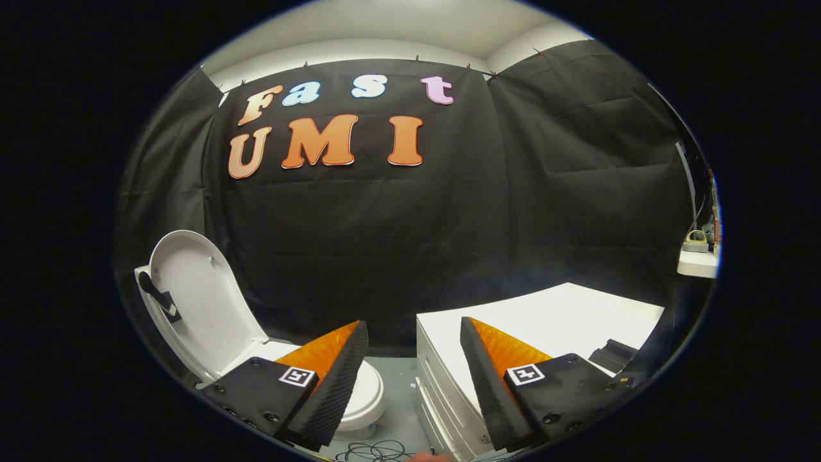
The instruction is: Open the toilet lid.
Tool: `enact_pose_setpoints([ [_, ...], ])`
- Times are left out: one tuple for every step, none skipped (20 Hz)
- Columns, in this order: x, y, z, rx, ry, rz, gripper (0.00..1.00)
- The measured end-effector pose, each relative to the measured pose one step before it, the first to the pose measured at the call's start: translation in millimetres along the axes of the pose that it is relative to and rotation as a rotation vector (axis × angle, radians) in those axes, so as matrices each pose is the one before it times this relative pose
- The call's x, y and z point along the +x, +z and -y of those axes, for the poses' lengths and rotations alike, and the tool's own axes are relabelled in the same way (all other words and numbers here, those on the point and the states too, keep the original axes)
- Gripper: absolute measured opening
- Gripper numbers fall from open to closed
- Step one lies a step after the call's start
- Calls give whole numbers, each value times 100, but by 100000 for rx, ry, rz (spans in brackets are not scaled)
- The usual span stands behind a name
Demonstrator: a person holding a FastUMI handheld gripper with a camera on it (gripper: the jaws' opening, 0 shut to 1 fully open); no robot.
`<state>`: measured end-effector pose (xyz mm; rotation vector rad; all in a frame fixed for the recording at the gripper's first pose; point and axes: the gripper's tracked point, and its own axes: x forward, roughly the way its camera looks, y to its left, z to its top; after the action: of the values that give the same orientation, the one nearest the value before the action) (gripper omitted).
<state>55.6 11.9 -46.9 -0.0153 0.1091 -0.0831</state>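
Gripper (414, 333): fingers spread wide, nothing between them; they hang in the air, touching nothing
Lid (195, 298): it's up, standing near upright and leaning back, off beyond the left finger; its pale underside faces us
Toilet (362, 391): white bowl sits low, partly hidden behind the left finger (seat hard to make out)
Cabinet (551, 321): white, flat-topped, drawers on its front, behind the right finger; stands just beside the toilet, a strip of grey floor (401, 391) between them
Cables (372, 451): dark tangle on the floor, below the gap between the fingers
Wall: black cloth beyond everything
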Motion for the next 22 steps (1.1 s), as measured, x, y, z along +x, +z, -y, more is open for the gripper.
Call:
enact_pose_setpoints([
  [49,-35,-114,32,62,-119,93],
  [237,95,-125,46,78,-61,93],
  [-134,-95,124,15,112,-163,93],
  [-130,-78,11,86,13,-148,93],
  [40,-42,-44,186,94,-263,93],
  [-28,-125,146,106,-16,-141,93],
  [108,-49,-67,46,4,-96,93],
  [11,45,40,27,-35,106,93],
  [41,49,-65,-11,-74,101,93],
  [-166,-86,97,-13,10,-25,93],
  [-73,-30,81,-38,-97,-52,93],
  [48,-75,27,-39,-79,-85,93],
  [96,-59,-60,38,-16,-114,93],
  [76,50,-7,54,-6,-199,93],
  [-40,-56,-12,31,20,-105,93],
  [-37,-38,41,-34,14,-64,93],
  [116,9,-102,-41,31,-22,93],
  [88,53,-36,-18,87,-57,93],
  [-68,-167,54,-46,101,-7,93],
  [-83,62,124,-106,-17,-59,93],
  [-77,-20,59,-98,20,74,93],
  [-30,-13,12,-3,14,-80,93],
])
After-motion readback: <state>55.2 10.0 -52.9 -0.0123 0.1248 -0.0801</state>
